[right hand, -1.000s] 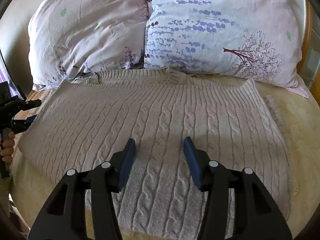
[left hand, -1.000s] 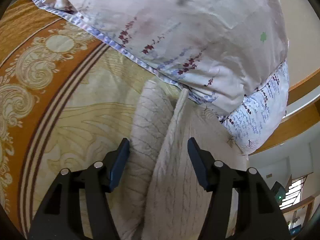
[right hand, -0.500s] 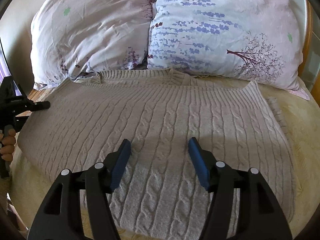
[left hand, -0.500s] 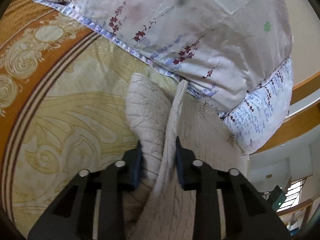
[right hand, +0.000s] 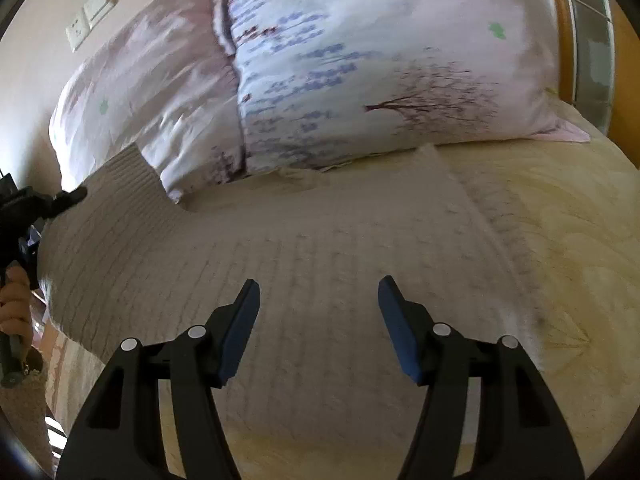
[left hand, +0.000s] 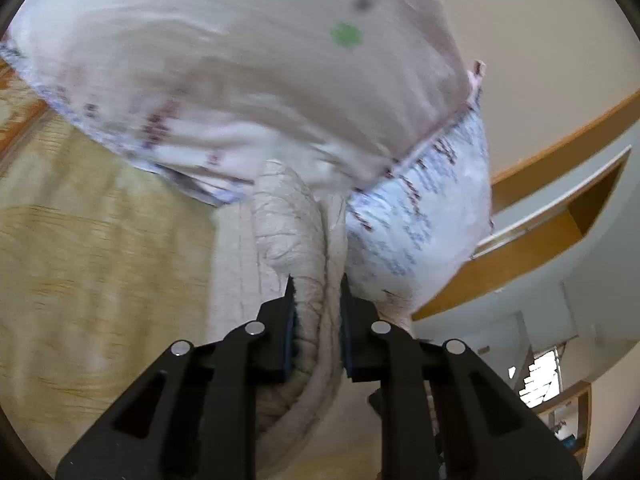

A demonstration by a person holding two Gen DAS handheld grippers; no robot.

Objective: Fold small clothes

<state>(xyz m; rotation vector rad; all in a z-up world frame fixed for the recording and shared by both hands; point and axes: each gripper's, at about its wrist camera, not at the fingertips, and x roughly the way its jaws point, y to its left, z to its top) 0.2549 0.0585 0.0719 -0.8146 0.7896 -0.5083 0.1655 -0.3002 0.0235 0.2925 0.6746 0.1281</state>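
Note:
A beige cable-knit sweater [right hand: 320, 248] lies spread on the bed in front of two pillows. My left gripper [left hand: 316, 292] is shut on the sweater's left sleeve [left hand: 288, 220] and lifts it off the bed. It also shows at the left edge of the right wrist view [right hand: 60, 200], with the raised sleeve [right hand: 128, 176] beside it. My right gripper [right hand: 318, 292] is open and empty, low over the sweater's lower middle.
A pinkish floral pillow [right hand: 152, 92] and a blue-white floral pillow [right hand: 380, 60] lean at the head of the bed. The yellow patterned bedspread [right hand: 568, 248] extends to the right. A wooden headboard [left hand: 520, 264] and a wall socket [right hand: 90, 14] are behind.
My left gripper closed on the sleeve, then lifted it up and toward the sweater's body. My right gripper dropped lower over the sweater and stayed open.

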